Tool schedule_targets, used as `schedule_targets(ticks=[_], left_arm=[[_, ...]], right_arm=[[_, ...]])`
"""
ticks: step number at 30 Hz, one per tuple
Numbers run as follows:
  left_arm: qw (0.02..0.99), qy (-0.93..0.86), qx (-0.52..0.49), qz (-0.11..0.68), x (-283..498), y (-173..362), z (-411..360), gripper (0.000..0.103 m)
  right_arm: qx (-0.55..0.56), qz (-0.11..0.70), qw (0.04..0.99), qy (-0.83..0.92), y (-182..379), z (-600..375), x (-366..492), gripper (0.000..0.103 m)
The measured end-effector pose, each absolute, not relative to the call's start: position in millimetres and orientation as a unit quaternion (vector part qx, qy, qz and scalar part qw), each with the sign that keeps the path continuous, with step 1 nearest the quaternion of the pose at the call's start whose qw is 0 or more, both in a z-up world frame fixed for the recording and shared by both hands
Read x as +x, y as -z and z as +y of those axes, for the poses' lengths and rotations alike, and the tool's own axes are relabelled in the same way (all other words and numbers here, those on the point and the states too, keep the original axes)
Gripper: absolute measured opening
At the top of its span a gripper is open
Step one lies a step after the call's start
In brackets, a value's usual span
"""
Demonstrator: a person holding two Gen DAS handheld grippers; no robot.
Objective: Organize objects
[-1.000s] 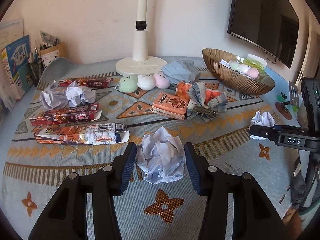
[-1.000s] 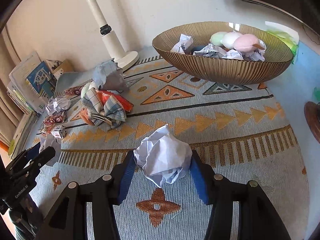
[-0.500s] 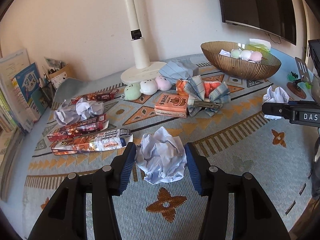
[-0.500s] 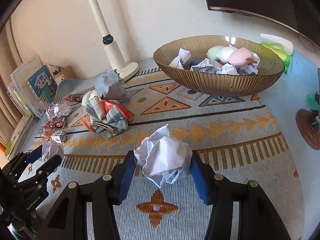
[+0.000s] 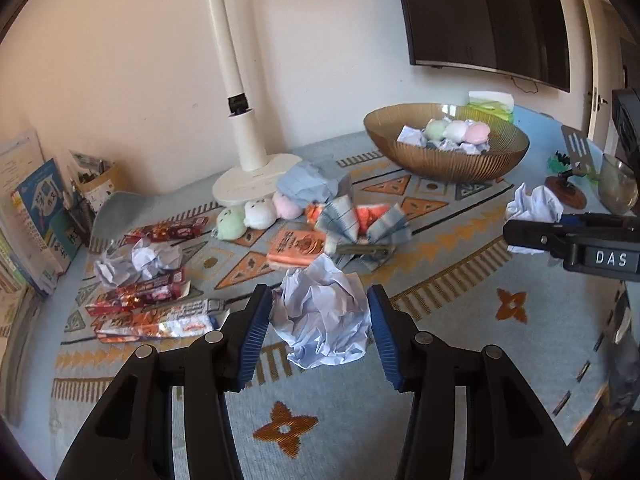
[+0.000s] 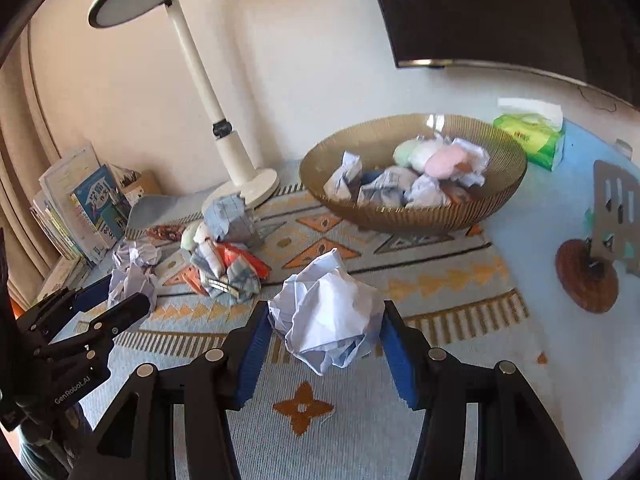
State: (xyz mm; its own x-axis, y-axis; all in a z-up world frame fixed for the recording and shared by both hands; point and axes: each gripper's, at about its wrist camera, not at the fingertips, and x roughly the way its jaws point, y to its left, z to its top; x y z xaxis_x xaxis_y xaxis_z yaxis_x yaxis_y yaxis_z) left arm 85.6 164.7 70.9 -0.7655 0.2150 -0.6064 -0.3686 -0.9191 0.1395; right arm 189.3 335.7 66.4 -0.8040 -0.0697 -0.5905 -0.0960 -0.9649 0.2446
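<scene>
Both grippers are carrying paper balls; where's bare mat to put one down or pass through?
Free: the mat below the gold bowl, toward the round wooden stand. Crowded: the snack boxes, plush toys and checked cloth near the lamp base.

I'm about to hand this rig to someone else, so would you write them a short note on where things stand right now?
Left gripper: jaws closing on a crumpled paper ball, held.
Right gripper: shut on a second paper ball.
Both are above the patterned mat.
Done: the amber bowl already holds several paper wads and soft toys.
Left: drop both balls in, then clear the loose wad, snack boxes, plush toys and cloth pile.
</scene>
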Motion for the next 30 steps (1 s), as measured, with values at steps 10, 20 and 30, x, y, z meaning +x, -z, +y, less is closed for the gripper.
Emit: schedule_targets(ticks=[10,20,30], left_arm=[[0.324,-0.885,-0.334,0.006,-38,-154,270,0.047],[0.326,-0.842,-0.429,-0.035,-108,-123,311,0.069],[0.255,-0.904,-0.338,-0.062,9,-149,177,0.074]], right_arm=[[-0.283,0.162,0.124,-0.937,-139,441,120,0.053],[-0.309,0.164,0.136,-0.927,-131,471,91,0.081],[-0.280,0.169,0.009,-0.945,-107,354,163,0.086]])
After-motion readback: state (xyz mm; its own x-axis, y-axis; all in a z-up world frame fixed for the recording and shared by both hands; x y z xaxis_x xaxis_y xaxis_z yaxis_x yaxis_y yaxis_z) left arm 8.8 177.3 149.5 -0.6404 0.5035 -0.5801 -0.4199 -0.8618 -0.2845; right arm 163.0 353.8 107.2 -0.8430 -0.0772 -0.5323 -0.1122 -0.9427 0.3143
